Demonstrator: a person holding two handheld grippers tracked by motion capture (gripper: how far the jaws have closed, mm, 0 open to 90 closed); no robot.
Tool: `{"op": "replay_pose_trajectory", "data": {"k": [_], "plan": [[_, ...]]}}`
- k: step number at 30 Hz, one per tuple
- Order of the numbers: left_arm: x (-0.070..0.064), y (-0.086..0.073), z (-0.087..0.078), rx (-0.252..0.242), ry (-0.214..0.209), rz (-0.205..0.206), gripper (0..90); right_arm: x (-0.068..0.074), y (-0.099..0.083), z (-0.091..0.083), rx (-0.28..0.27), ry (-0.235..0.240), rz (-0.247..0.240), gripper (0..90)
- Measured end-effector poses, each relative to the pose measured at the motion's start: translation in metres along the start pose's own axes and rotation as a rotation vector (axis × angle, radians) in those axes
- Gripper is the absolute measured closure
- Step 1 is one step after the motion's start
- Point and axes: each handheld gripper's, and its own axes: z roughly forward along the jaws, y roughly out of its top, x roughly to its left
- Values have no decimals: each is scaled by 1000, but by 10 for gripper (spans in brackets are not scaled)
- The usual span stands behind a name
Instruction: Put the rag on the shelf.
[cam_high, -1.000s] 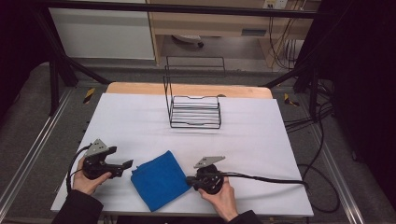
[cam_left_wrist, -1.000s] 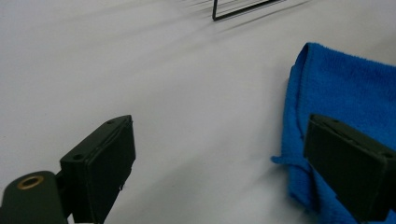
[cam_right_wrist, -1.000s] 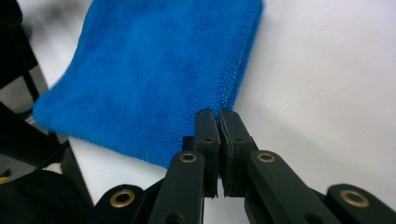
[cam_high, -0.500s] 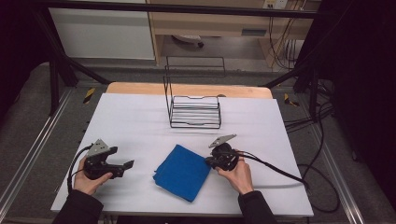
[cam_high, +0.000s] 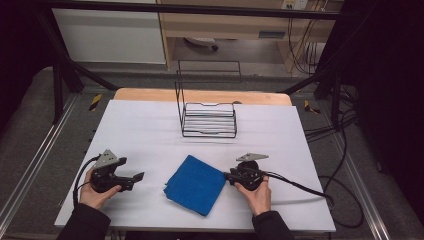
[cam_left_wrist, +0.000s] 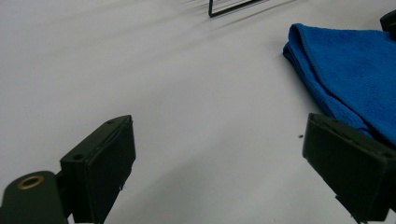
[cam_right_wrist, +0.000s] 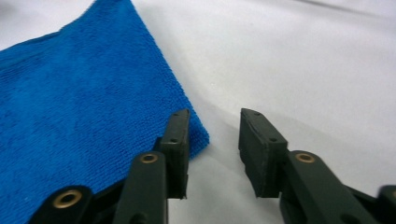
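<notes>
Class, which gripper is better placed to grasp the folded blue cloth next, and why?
Right. The right gripper sits at the folded blue terry cloth, jaws part open around its corner. The left gripper is open wide, apart from the cloth on the white table.

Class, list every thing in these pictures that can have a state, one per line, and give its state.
blue cloth: folded, lying flat on the table.
wire rack: upright, empty.
left gripper: jaws wide open, nothing between them, beside the cloth.
right gripper: jaws partly open at the cloth's corner, not clamped on it.
</notes>
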Motion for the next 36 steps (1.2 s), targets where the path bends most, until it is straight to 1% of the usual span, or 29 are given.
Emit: {"op": "replay_pose_trajectory", "data": {"k": [3,4,7,10,13,14,16,18,19,20,24,26,27,29,31,35,36], "plan": [[1,0,0,1,0,0,96,2,-2,6,5,25,33,744],[1,0,0,1,0,0,96,3,-3,7,-1,25,39,771],[1,0,0,1,0,-2,97,4,-2,7,14,49,70,845],[0,0,0,3,1,0,96,2,0,7,27,61,74,871],[0,0,1,3,2,-2,97,-2,9,5,13,71,73,880],[0,-1,1,5,2,-2,97,-4,13,4,9,68,58,881],[0,-1,2,5,2,-8,97,-4,21,4,10,35,-6,881],[0,-1,2,9,2,-2,97,-3,31,7,-6,12,-63,881],[-1,-1,2,10,2,3,97,-3,34,8,-8,7,-82,881],[-1,-1,2,10,2,4,97,-3,39,11,-20,4,-118,881],[-1,-1,2,11,1,4,97,-8,51,20,-42,4,-167,879],[-1,-1,2,11,1,4,97,-9,52,22,-36,2,-160,878],[-1,-1,2,11,1,4,97,-11,51,26,-18,-9,-154,870],[-2,-1,2,9,-1,3,97,-12,49,29,-16,-10,-153,852],[-2,-1,3,11,-2,4,96,-13,47,26,-46,-2,-159,792],[-4,0,3,17,-7,3,92,-18,46,12,-97,25,-141,640],[-4,1,4,19,-8,2,88,-19,45,9,-103,30,-139,608]]}}
